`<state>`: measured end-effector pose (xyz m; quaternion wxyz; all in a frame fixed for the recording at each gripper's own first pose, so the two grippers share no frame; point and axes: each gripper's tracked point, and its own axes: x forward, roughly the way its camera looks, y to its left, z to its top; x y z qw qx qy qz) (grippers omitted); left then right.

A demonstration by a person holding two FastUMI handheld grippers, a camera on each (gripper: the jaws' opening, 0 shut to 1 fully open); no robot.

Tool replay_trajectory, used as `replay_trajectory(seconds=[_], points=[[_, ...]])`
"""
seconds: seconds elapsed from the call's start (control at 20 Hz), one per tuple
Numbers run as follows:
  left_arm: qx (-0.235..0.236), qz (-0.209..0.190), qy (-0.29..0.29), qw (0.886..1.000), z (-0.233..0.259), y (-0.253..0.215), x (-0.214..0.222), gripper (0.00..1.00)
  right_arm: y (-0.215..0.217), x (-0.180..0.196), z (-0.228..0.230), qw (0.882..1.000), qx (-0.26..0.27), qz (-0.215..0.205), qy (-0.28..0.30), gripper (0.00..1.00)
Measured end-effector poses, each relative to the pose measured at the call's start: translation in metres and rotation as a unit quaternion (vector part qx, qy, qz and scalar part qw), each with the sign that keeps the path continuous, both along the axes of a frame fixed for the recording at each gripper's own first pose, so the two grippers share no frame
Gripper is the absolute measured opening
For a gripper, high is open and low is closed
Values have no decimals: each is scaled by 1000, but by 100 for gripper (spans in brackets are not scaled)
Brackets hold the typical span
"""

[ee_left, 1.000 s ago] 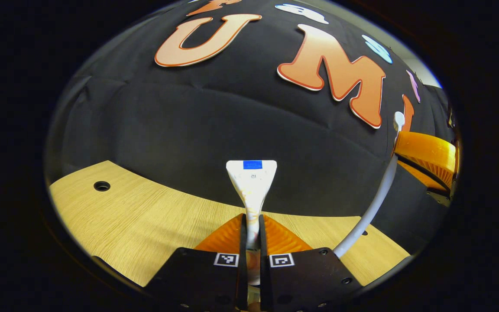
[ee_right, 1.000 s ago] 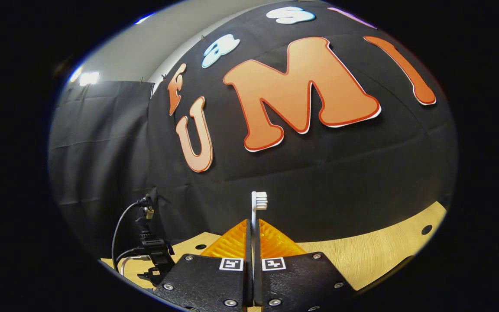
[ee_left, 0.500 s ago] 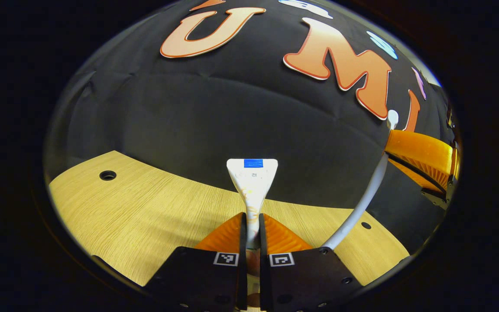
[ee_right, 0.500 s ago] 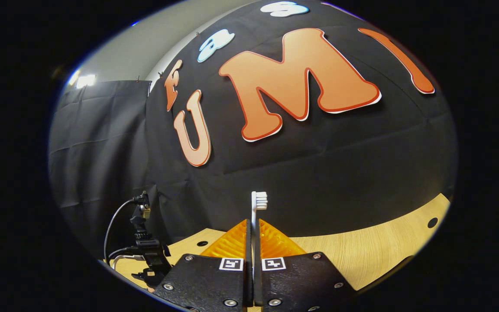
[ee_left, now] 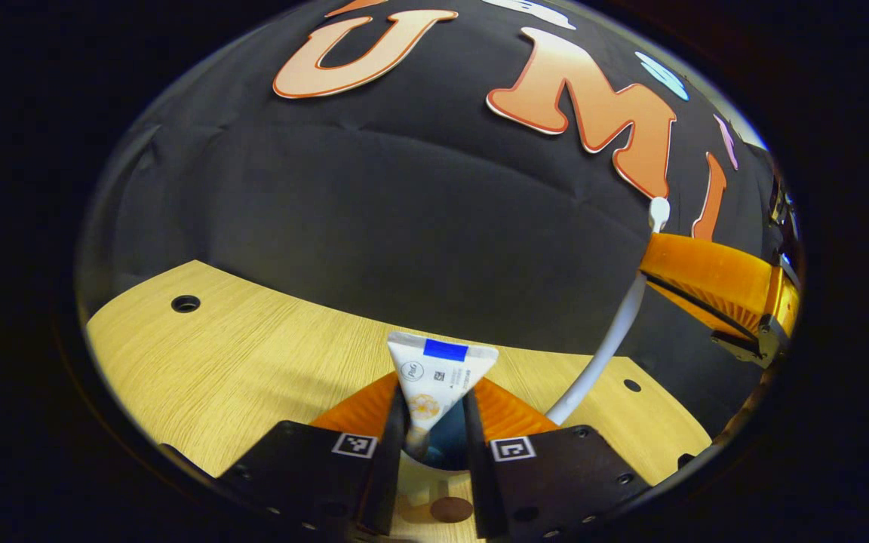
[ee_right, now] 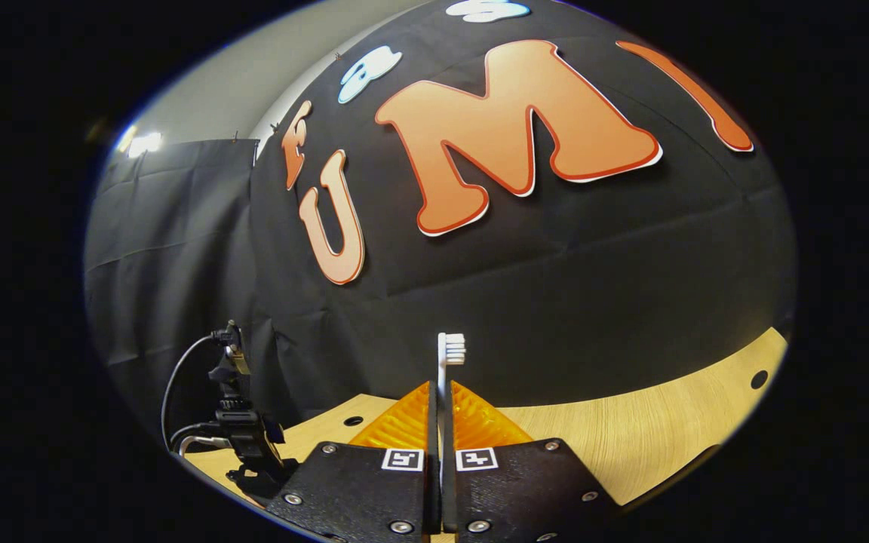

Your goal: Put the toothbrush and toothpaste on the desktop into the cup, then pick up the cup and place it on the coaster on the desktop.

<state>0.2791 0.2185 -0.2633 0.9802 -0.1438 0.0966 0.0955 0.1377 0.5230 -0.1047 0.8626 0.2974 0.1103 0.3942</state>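
- Stretching across the lower left of the left gripper view: the pale wooden desktop (ee_left: 253, 369), pierced by a round hole (ee_left: 185, 304) near its far left edge.
- Standing released at bottom centre: the left gripper (ee_left: 434, 381), fingers spread apart with a clear gap between them.
- Sitting loose in that gap: the toothpaste (ee_left: 438, 373), a white tube with its flat crimped end and blue patch uppermost, leaning slightly to the right, narrow end pointing down.
- Dipping at its lower end into a dark blue rounded shape (ee_left: 446, 446) just beneath the fingers, too hidden to identify with certainty.
- Arcing up to the right of the tube: the white toothbrush (ee_left: 608, 343), handle end low near the desktop, head end high against the black cloth.
- Clenching that toothbrush at the right edge, well above the desktop: the right gripper (ee_left: 649, 273), both fingers pressing on the upper handle.
- Perching at the lower left of the right gripper view: a small black camera on a stand (ee_right: 242, 434), cable looping up behind it.
- Gripping tight at bottom centre of the same view: the right gripper's fingers, closed flat on the toothbrush handle.
- Rising upright just past the fingertips: the bristle head (ee_right: 451, 349), bristles facing right.
- Curving away to the right: more desktop, carrying another hole at its far end.
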Motion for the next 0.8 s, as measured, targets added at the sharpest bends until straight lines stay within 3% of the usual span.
replay_trajectory(seconds=[0.1,0.2,0.3,0.55,0.8], points=[[5,1,-5,1000,8,-6,-5,57,2,0,0,1000,3,1,0,1],[14,10,-13,1000,19,-2,-11,83,5,-1,-1,1000,7,4,-2,1],[23,27,-38,999,40,6,-18,95,8,-1,0,1000,10,4,-5,1],[42,50,-101,993,94,18,-42,96,22,-3,0,999,27,10,-14,1],[59,66,-121,989,110,28,-53,96,34,0,-17,1000,26,12,0,1]])
